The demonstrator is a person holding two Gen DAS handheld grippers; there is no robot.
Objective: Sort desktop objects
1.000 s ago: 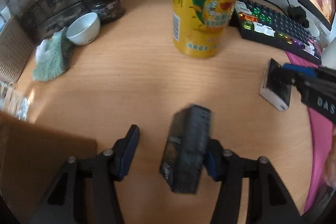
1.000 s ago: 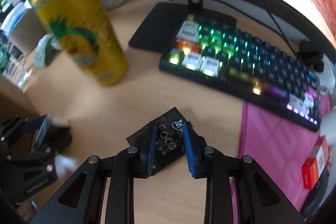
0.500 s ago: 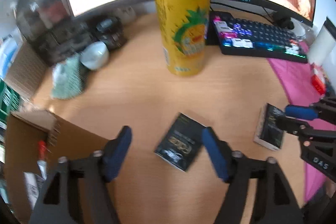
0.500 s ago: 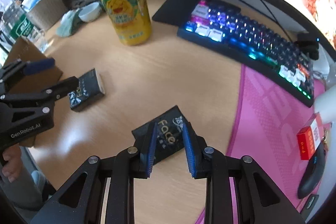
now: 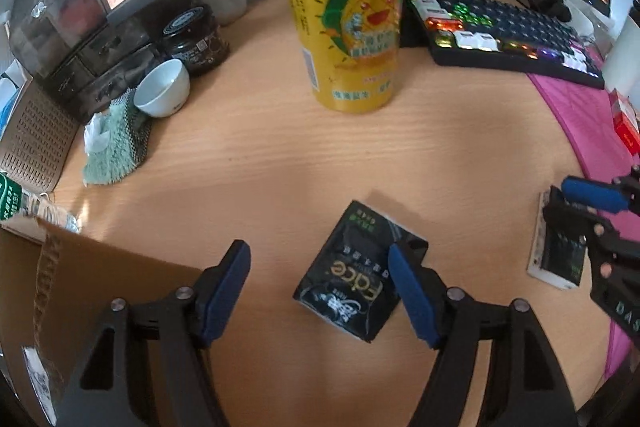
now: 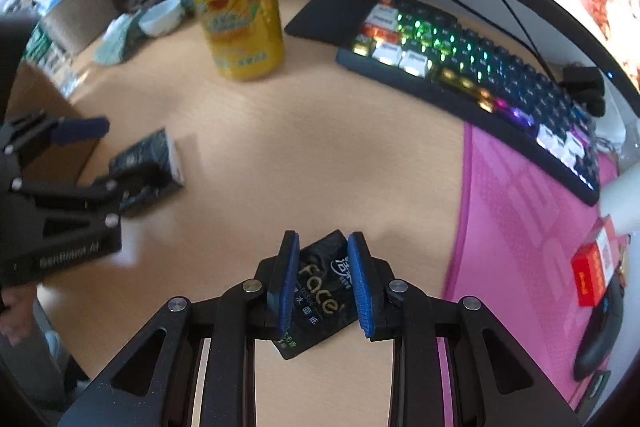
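Left hand-held gripper (image 5: 318,291): I have it wide, holding nothing; a black tissue pack (image 5: 352,279) lies flat on the tabletop (image 5: 248,163) between the pads, nearer the right pad (image 5: 408,295). Contact with that pad I cannot tell.
Why wide: I judge this spread suits straddling the pack's flat width.
Right hand-held gripper (image 6: 324,287): narrow, pads flanking a second black tissue pack (image 6: 320,297). It looks clamped on the pack, which sits near the pink mat (image 6: 516,227) edge.
Cardboard box (image 5: 80,291): just beside my left gripper, likely the sorting bin.
Count, tissue packs: two, one per gripper.
Count, can (image 5: 344,7): one, yellow, upright, mid-tabletop, well apart from both packs.
Count, bowl (image 5: 162,89): one, white, beside a green cloth (image 5: 112,151).
Count, keyboard (image 6: 472,67): one.
Count, red box (image 6: 592,275): one, on the mat.
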